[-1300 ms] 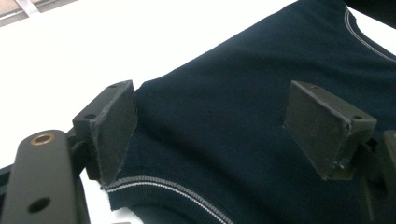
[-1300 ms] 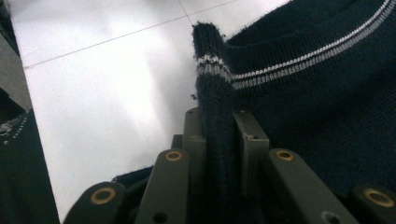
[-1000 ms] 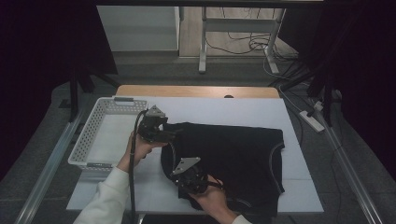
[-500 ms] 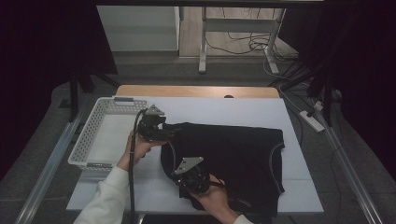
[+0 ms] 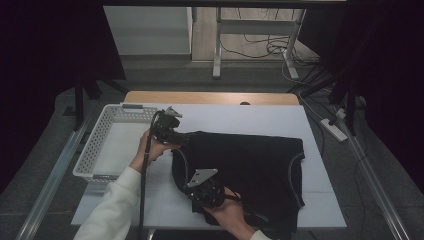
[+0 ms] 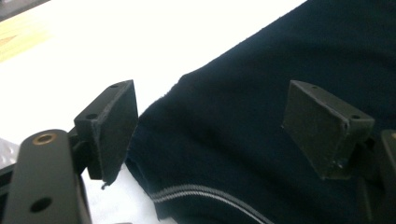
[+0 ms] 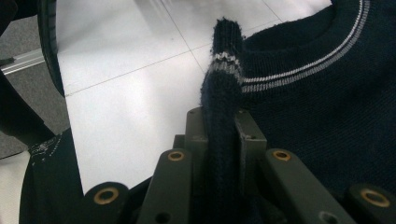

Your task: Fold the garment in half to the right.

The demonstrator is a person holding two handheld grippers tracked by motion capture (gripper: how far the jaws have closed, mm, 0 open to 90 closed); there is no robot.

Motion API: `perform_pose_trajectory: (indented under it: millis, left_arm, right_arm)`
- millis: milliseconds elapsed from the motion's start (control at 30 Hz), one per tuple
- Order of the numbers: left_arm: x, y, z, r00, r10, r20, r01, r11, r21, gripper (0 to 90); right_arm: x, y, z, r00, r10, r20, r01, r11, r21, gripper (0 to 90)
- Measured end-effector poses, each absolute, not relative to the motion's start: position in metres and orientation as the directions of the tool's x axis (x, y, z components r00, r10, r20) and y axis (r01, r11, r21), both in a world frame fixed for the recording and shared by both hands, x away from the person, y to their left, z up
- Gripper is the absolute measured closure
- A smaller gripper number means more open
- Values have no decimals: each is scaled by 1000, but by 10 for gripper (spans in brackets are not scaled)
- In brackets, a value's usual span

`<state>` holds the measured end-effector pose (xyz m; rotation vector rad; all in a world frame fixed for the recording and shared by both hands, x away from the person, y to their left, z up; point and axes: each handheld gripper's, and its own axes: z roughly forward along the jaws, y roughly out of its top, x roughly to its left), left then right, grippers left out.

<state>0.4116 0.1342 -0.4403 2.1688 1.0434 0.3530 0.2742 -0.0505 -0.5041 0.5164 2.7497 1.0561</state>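
- My right gripper [image 7: 219, 126] has its jaws clamped on a doubled ridge of the dark navy sweater [image 7: 327, 93]; the pinched knit stands up between them, and I see the grey stripe of the trim on that fold.
- My left gripper [image 6: 210, 126] has its jaws spread wide; they straddle the sweater's edge without pinching it, one just at the hem and the other over the cloth.
- I can read no brand, label or writing on the sweater or on either gripper.
- In the high view the right gripper [image 5: 204, 189] sits at the near left part of the sweater [image 5: 255, 165], and the left gripper [image 5: 167, 129] at its far left corner.
- The sweater lies spread on the white counter [image 5: 270, 117], mostly right of centre, its striped trim curving along the left and right sides.
- A white mesh basket [image 5: 95, 145] stands on the counter's left side, just beside the left gripper.
- Against the picture from a second ago, both grippers sit in almost the same spots and the sweater's outline looks unchanged.
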Motion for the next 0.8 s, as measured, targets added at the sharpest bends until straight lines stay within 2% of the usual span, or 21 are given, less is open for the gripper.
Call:
perform_pose_trajectory:
  millis: [800]
  left_arm:
    - [466, 123, -466, 609, 793, -11, 662, -501, 558, 159]
  right_arm:
    - [274, -49, -508, -929, 369, -13, 268, 700, 662, 781]
